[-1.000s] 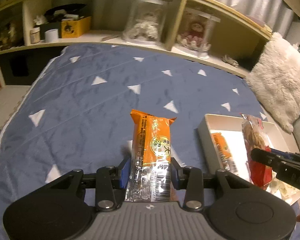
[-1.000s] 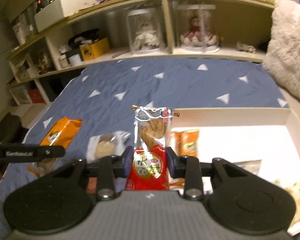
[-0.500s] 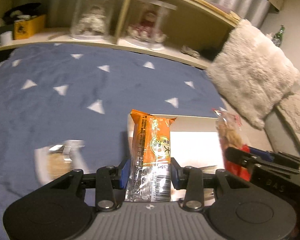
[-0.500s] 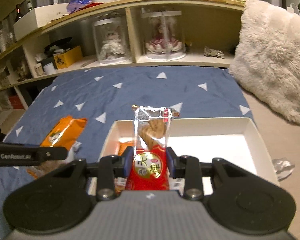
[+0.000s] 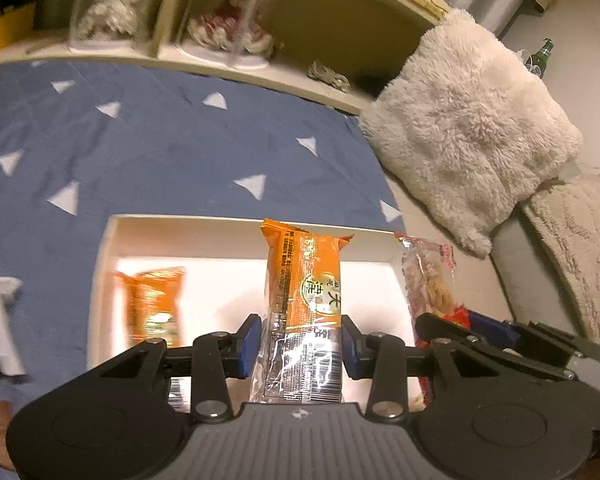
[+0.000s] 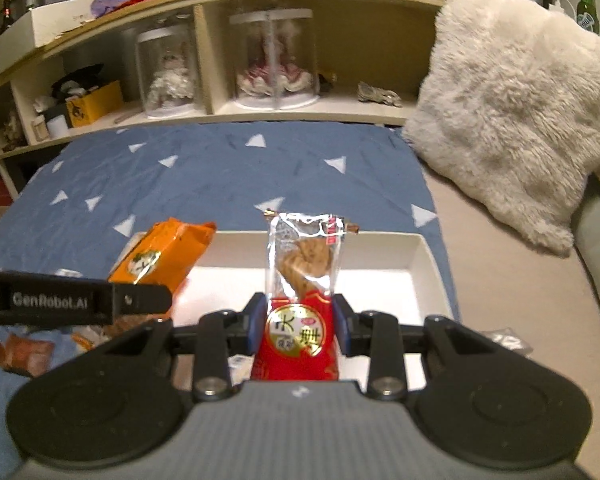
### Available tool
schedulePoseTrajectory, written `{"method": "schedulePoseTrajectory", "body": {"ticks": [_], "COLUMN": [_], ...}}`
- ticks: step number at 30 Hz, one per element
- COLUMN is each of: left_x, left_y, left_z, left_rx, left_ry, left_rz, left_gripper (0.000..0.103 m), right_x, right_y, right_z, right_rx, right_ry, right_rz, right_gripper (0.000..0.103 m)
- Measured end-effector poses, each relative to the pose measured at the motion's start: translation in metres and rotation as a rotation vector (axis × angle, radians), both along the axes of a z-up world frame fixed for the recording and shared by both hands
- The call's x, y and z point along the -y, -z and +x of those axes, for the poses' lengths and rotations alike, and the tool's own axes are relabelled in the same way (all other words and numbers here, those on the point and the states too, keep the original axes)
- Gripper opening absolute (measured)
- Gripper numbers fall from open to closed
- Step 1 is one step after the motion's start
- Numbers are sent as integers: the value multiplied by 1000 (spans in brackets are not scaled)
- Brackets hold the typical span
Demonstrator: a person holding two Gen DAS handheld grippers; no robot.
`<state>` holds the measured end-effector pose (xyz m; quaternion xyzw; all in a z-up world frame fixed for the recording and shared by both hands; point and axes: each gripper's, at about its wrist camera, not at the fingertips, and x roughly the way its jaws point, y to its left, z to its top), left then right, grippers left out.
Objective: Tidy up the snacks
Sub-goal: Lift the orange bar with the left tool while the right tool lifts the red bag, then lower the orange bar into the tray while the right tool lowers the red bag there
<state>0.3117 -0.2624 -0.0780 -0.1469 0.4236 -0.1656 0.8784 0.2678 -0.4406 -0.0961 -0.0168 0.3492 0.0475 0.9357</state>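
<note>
An orange snack packet [image 5: 304, 304] is clamped upright in the left gripper [image 5: 300, 340], long axis pointing away; a red-and-clear biscuit packet [image 6: 302, 280] is likewise clamped in the right gripper [image 6: 298, 326]. Compared with a second earlier, both packets have been carried from the blue bedspread [image 5: 160, 152] to above the white box [image 5: 112, 232], where another orange packet [image 5: 154, 304] lies at the left.

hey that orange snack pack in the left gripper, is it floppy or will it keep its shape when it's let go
The orange snack pack stands upright above the left gripper without drooping, so it is probably fairly stiff. Its shiny wrapper looks slippery, and it likely lands flat in the white box.
</note>
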Motion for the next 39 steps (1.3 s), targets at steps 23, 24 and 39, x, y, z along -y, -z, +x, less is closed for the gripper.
{"method": "schedulePoseTrajectory", "body": {"ticks": [23,24,39], "left_x": [48,46,32], "left_y": [58,58,42], "left_z": [53,53,30], "left_rx": [-159,-163,-164], "left_ry": [-77,-75,-10], "left_rz": [-203,-197,-68], "left_gripper": [57,57,57], "right_x": [63,64,64], "right_y": [31,31,24], "right_z": [55,57,30], "right_rx": [-68,-57,-100], "right_ry": [-2,12,33], "right_rz": [-11,-15,-13], "right_gripper": [49,52,52]}}
